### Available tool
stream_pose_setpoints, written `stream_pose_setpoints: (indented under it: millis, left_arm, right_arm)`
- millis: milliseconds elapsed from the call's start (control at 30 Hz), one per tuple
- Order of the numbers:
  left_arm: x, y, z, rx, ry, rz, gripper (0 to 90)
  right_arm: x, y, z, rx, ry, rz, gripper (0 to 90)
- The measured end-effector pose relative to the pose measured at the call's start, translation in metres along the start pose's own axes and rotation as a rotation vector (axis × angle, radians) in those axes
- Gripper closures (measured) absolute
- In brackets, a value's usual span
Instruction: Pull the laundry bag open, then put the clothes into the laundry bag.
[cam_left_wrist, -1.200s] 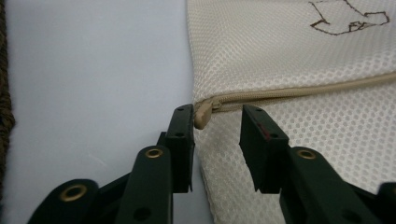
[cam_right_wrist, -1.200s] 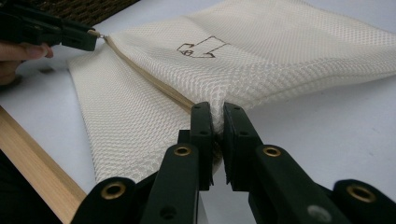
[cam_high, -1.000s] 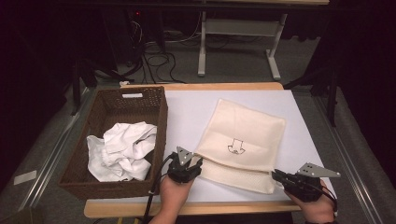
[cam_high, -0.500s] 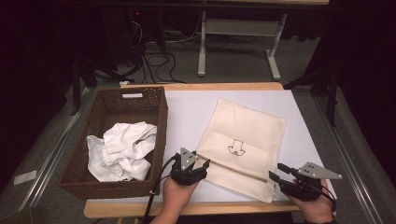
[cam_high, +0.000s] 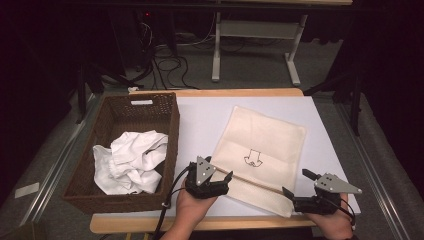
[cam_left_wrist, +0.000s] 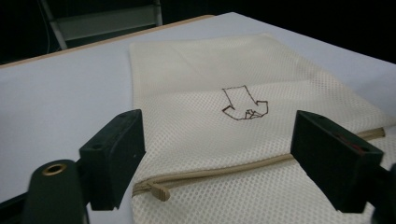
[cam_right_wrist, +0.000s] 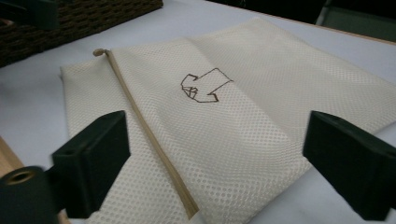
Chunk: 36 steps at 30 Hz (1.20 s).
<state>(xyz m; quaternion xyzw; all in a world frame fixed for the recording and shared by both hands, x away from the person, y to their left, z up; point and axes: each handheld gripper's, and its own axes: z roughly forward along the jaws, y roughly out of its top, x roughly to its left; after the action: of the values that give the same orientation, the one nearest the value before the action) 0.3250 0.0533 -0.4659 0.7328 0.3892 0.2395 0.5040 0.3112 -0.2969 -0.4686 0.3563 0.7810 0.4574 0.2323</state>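
A cream mesh bag (cam_high: 265, 145) lies flat on the white table (cam_high: 200, 120), with a small dark arrow drawing (cam_high: 253, 159) on it and a tan zipper (cam_high: 255, 184) along its near end. My left gripper (cam_high: 226, 183) hovers at the bag's near left corner. Its jaws have just been opening and stand wide, nothing pressed between them. In the left gripper view (cam_left_wrist: 219, 158) the zipper pull (cam_left_wrist: 156, 190) lies below the jaws. My right gripper (cam_high: 296, 182) sits at the near right corner. Its jaws have also just been opening, and the bag (cam_right_wrist: 280, 84) and zipper (cam_right_wrist: 149, 135) lie loose beneath them (cam_right_wrist: 219, 163).
A dark wicker basket (cam_high: 100, 150) stands at the table's left with a crumpled white cloth (cam_high: 132, 162) inside. Its wall (cam_right_wrist: 70, 23) appears in the right gripper view. A wooden strip (cam_high: 225, 92) edges the table's far side, with desk legs and cables on the floor beyond.
Both grippers' jaws have spread apart and let go of the bag's near end, which now lies flat. The left gripper has lifted a little.
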Motion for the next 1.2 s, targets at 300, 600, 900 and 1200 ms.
stream_pose_setpoints:
  millis: [300,600,900,1200]
  left_arm:
    - [0.004,0.010,-0.009,-0.034,0.009,-0.020,15.5]
    - [0.009,0.021,-0.015,-0.055,0.010,-0.033,14.4]
    - [0.014,0.039,-0.038,-0.113,0.061,-0.037,3.8]
    - [0.024,0.043,-0.050,-0.120,0.061,-0.066,0.7]
  right_arm:
    - [-0.001,0.001,-0.002,-0.012,0.022,-0.015,10.3]
    - [0.003,0.002,0.001,0.001,-0.011,-0.030,0.2]
    - [-0.001,0.003,0.006,-0.012,-0.014,-0.007,0.2]
    - [-0.002,0.004,0.009,-0.020,-0.004,-0.003,0.2]
